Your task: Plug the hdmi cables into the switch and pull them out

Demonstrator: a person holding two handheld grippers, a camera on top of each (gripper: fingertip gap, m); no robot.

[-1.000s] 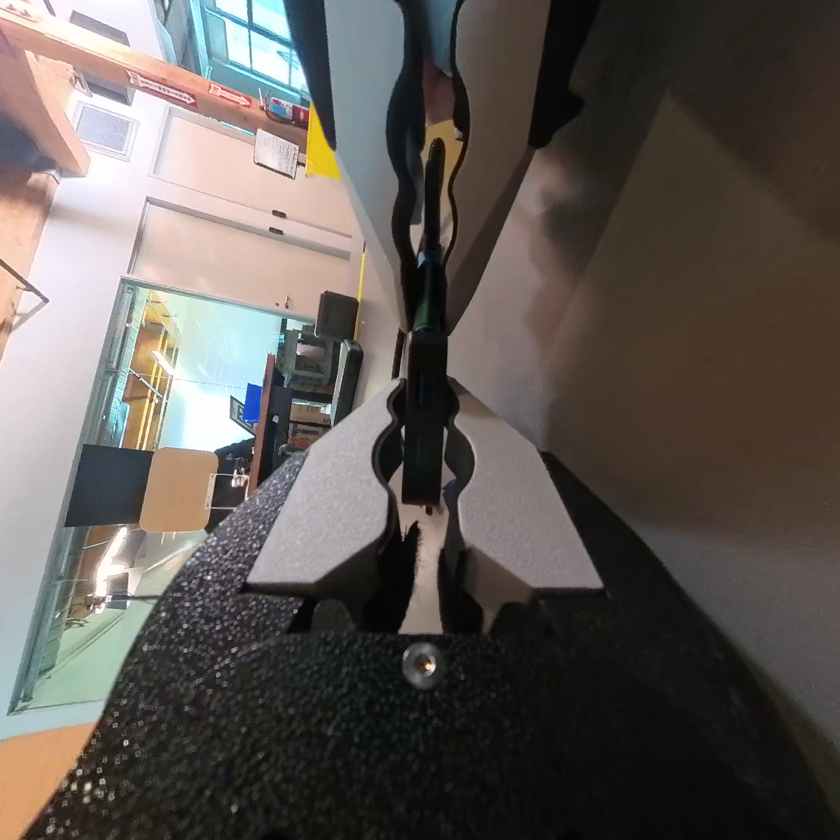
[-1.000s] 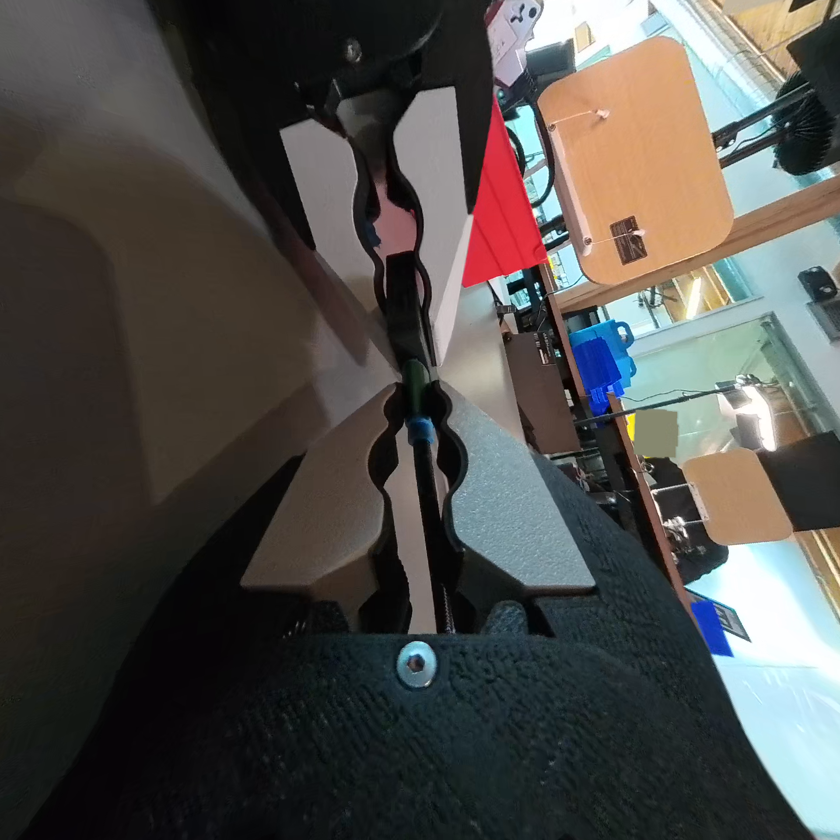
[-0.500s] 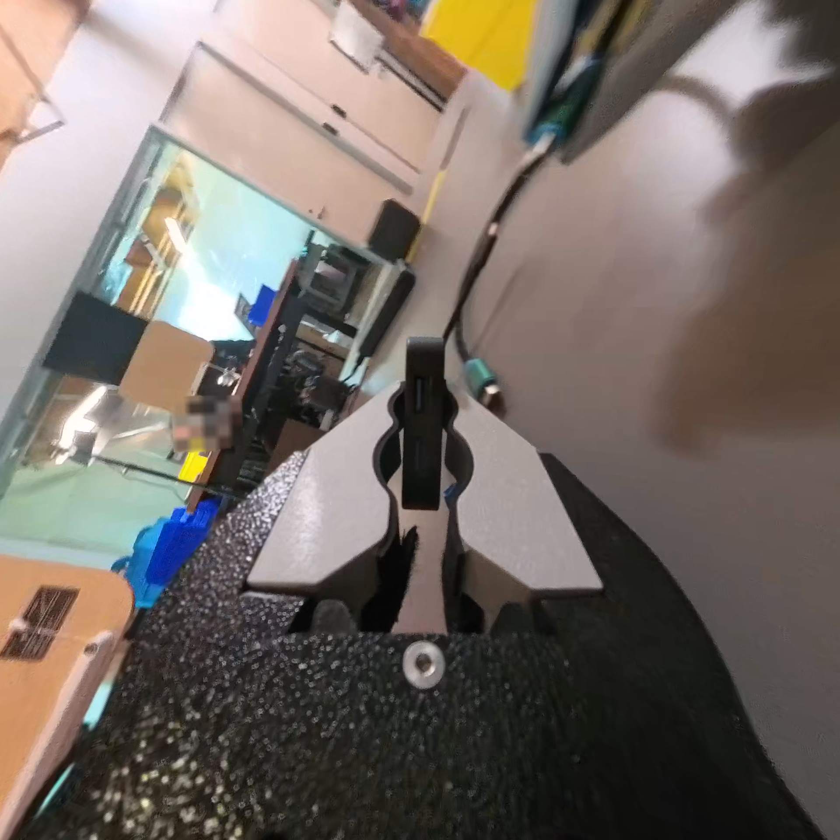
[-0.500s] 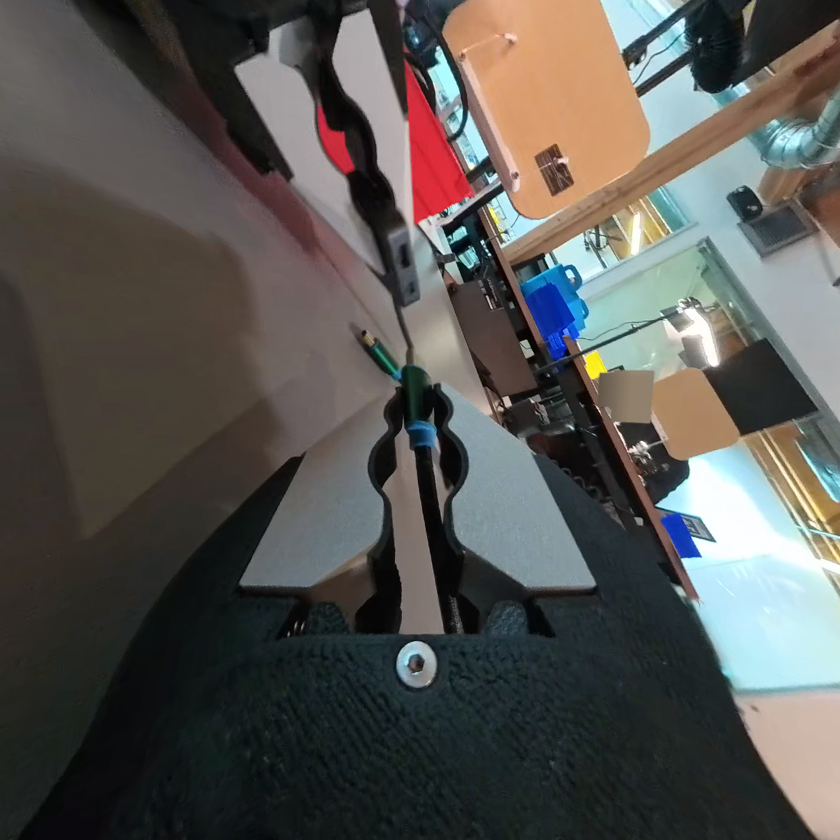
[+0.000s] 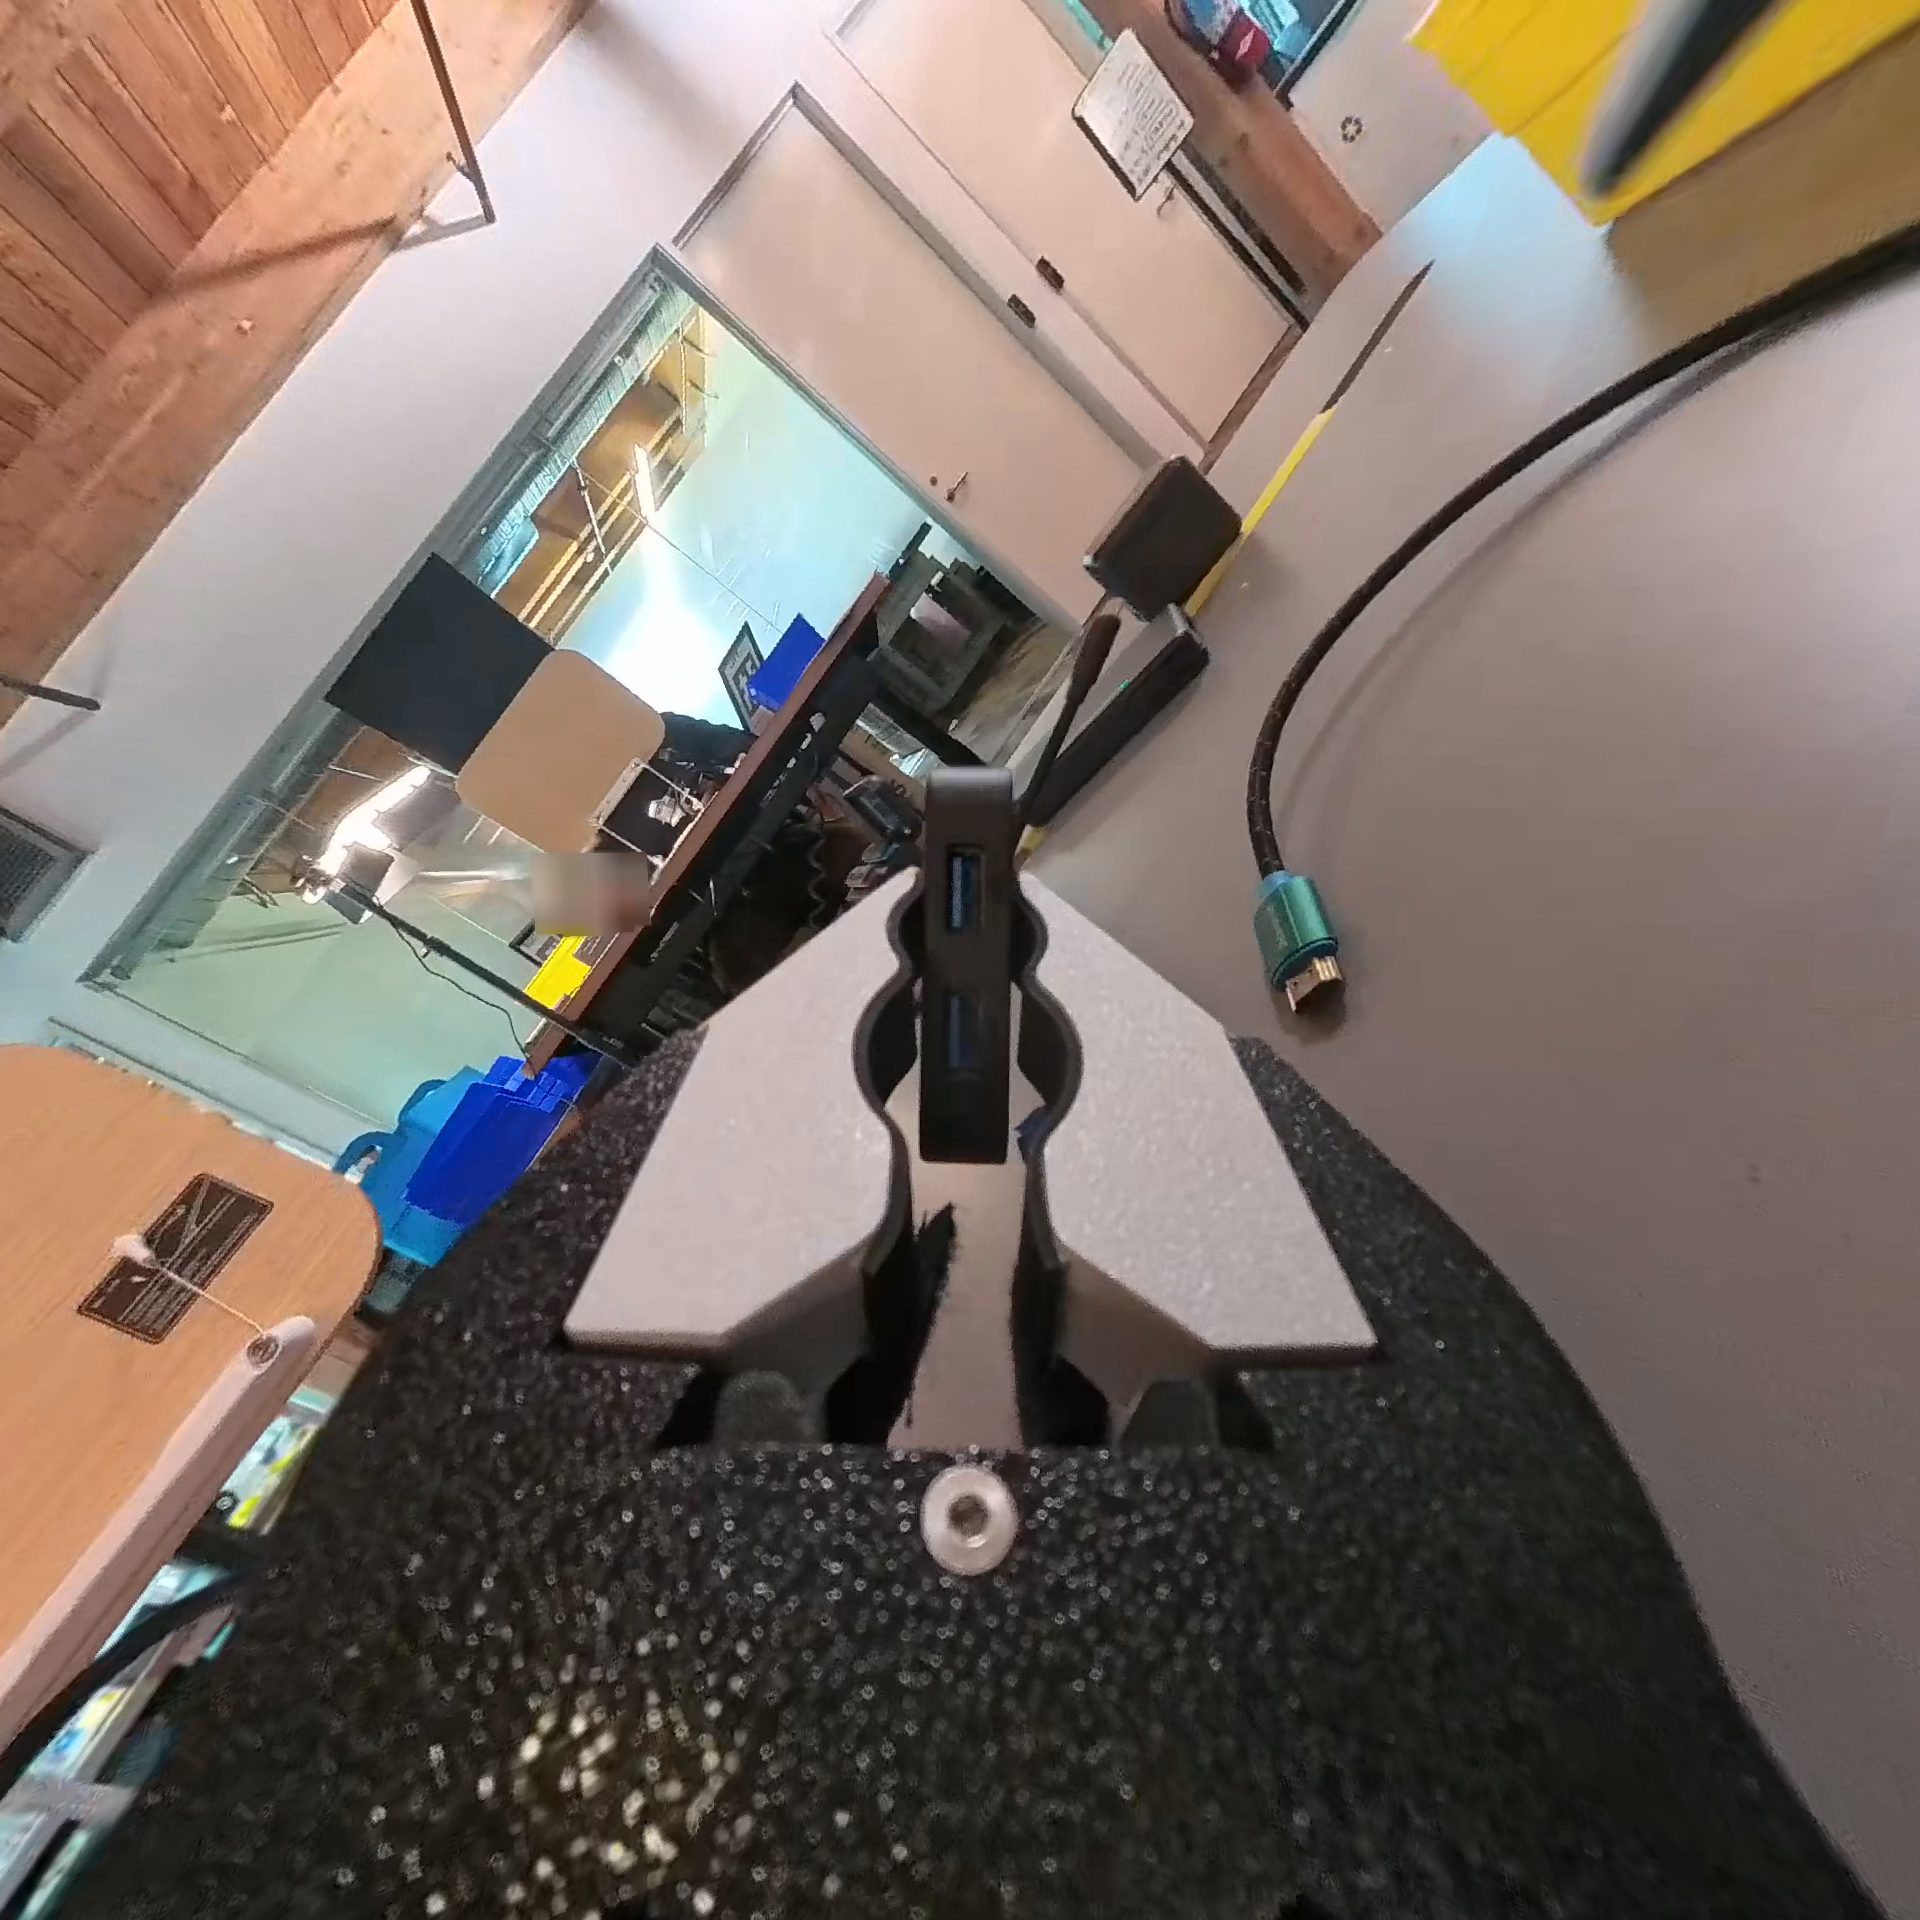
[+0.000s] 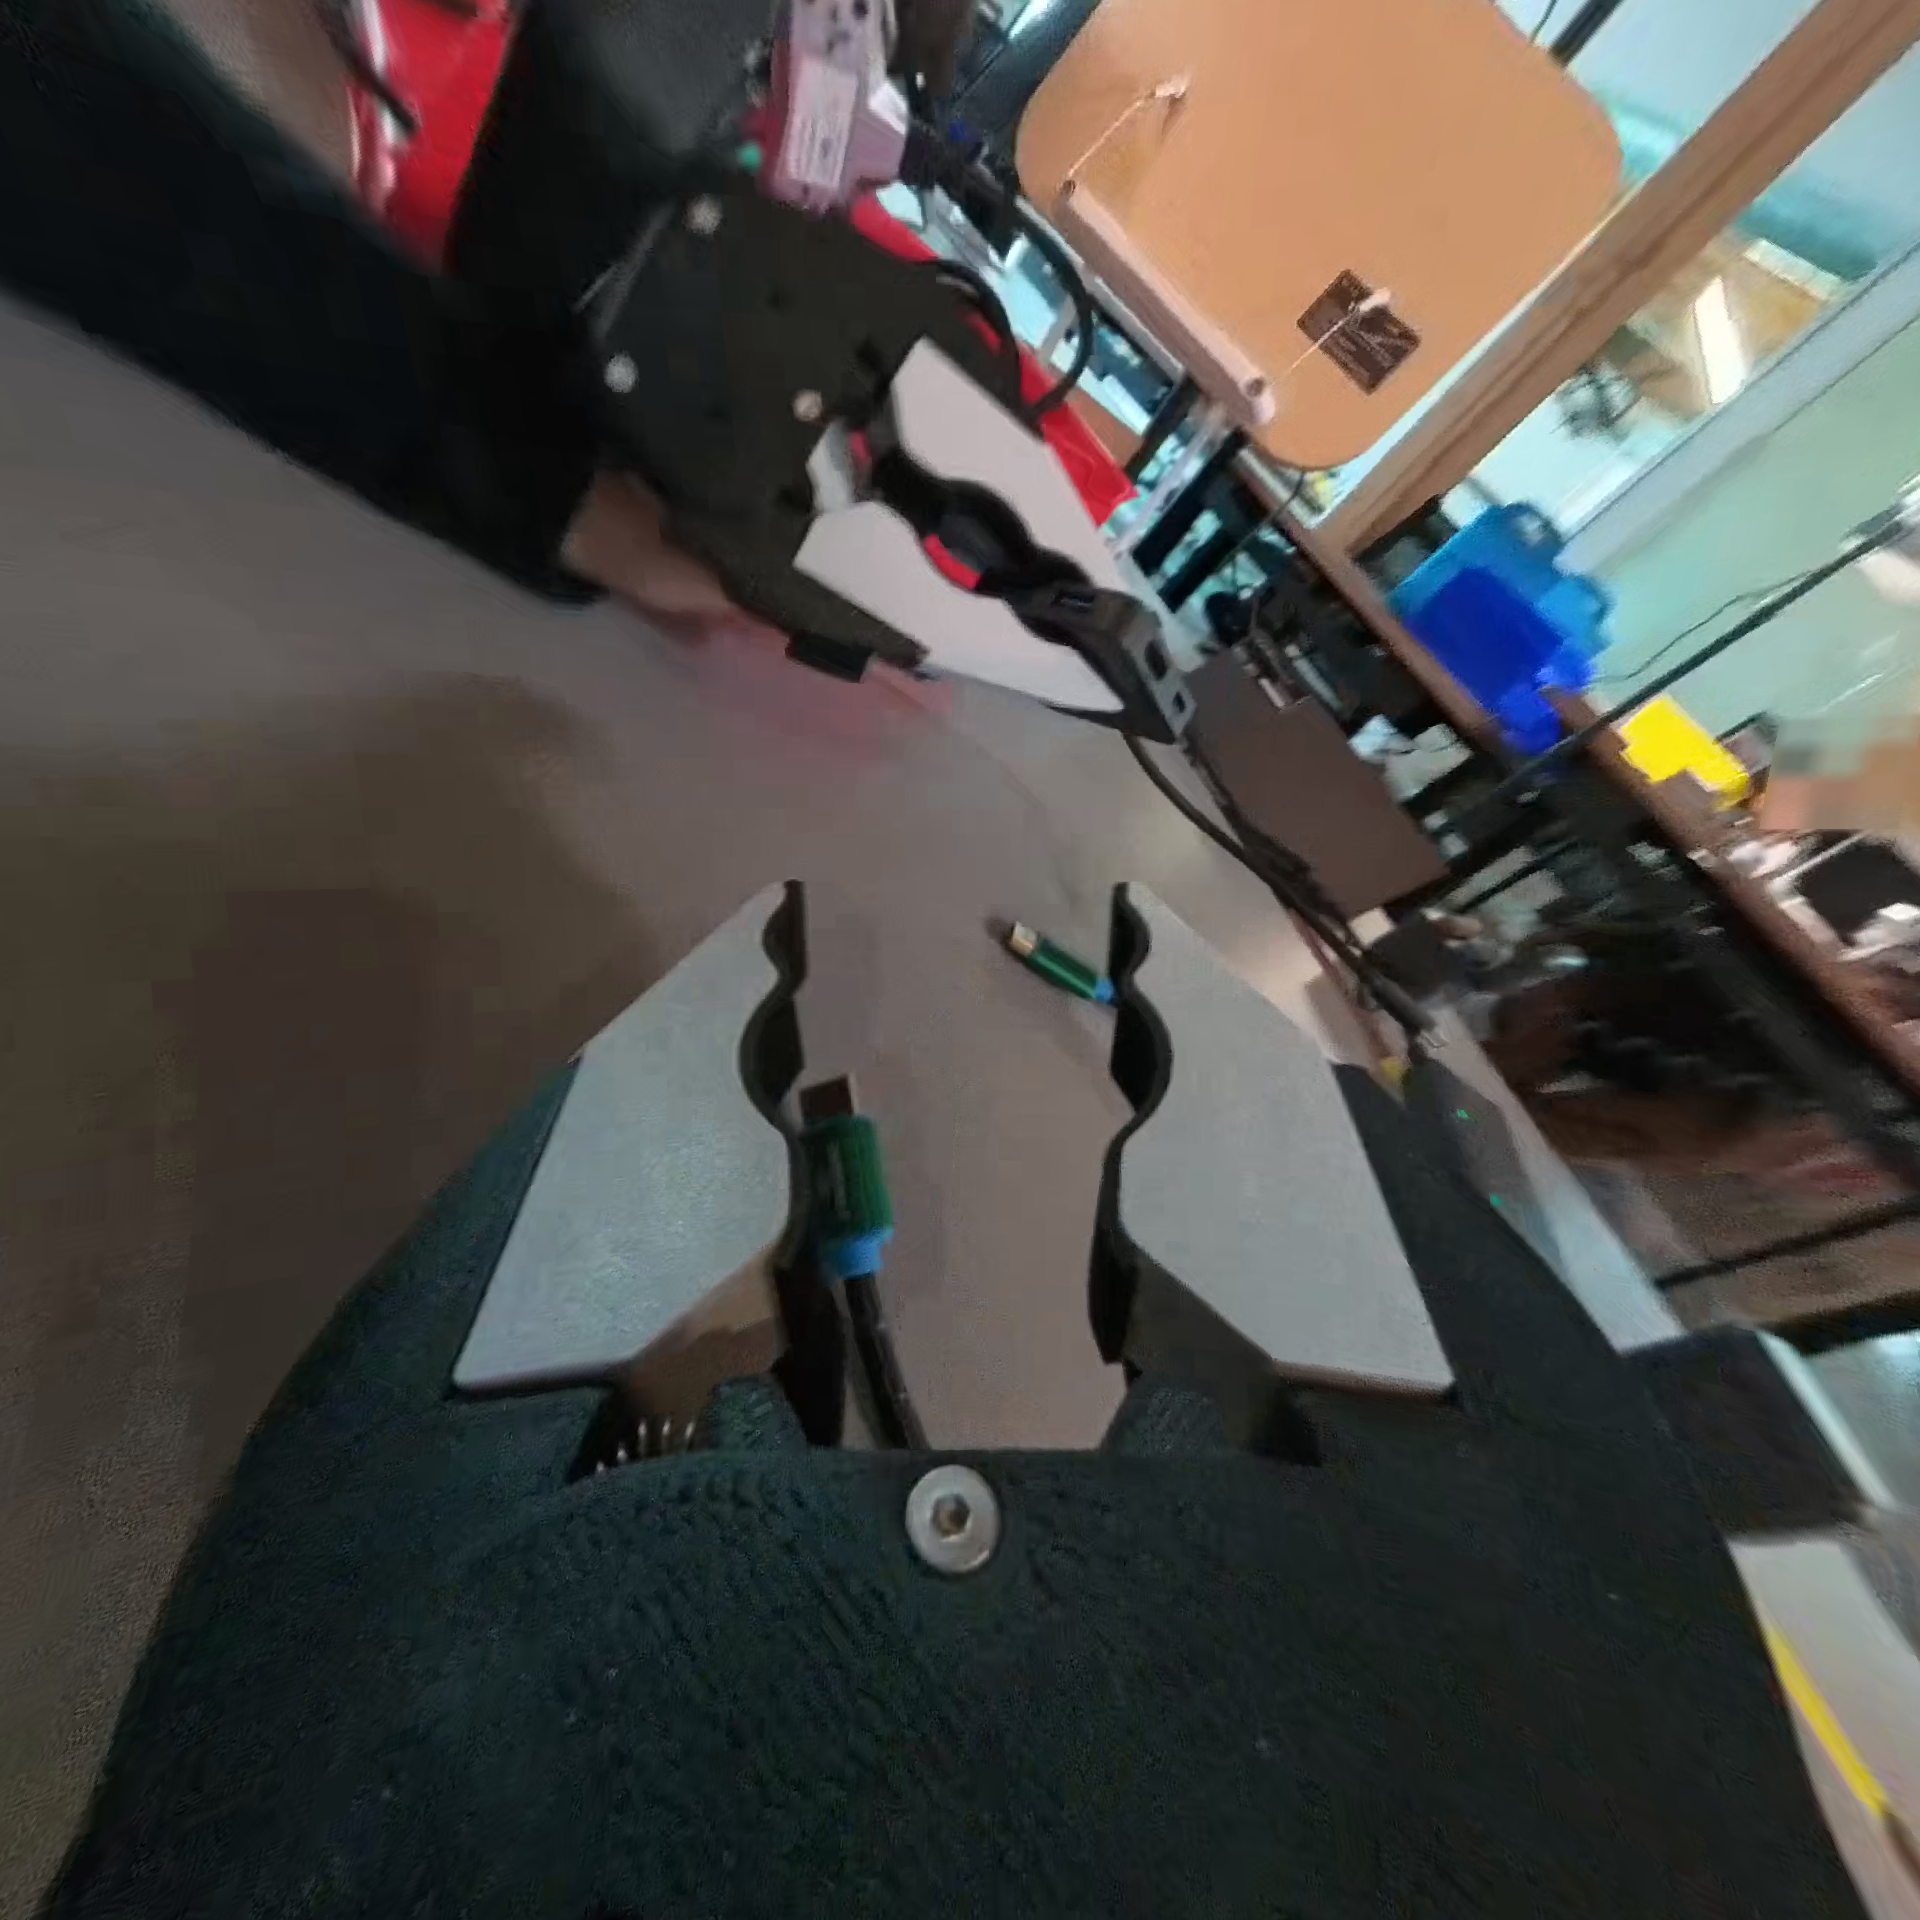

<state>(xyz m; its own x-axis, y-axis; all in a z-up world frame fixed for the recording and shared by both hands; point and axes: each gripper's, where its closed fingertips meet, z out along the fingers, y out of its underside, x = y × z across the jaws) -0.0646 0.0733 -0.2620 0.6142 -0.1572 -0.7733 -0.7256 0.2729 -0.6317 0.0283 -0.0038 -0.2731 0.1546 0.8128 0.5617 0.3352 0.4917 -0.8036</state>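
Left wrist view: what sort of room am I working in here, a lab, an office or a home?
Probably a workshop or lab, not a home. Beyond the grey table a glass partition looks onto cluttered workbenches, with blue storage bins beneath and timber beams overhead.

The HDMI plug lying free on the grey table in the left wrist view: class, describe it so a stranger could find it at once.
Start on the grey table right of the left hand-held gripper. Follow the black braided cable down its curve to its end: the HDMI plug, a teal metal shell with a gold tip, lying loose, unlike the black switch gripped nearby.
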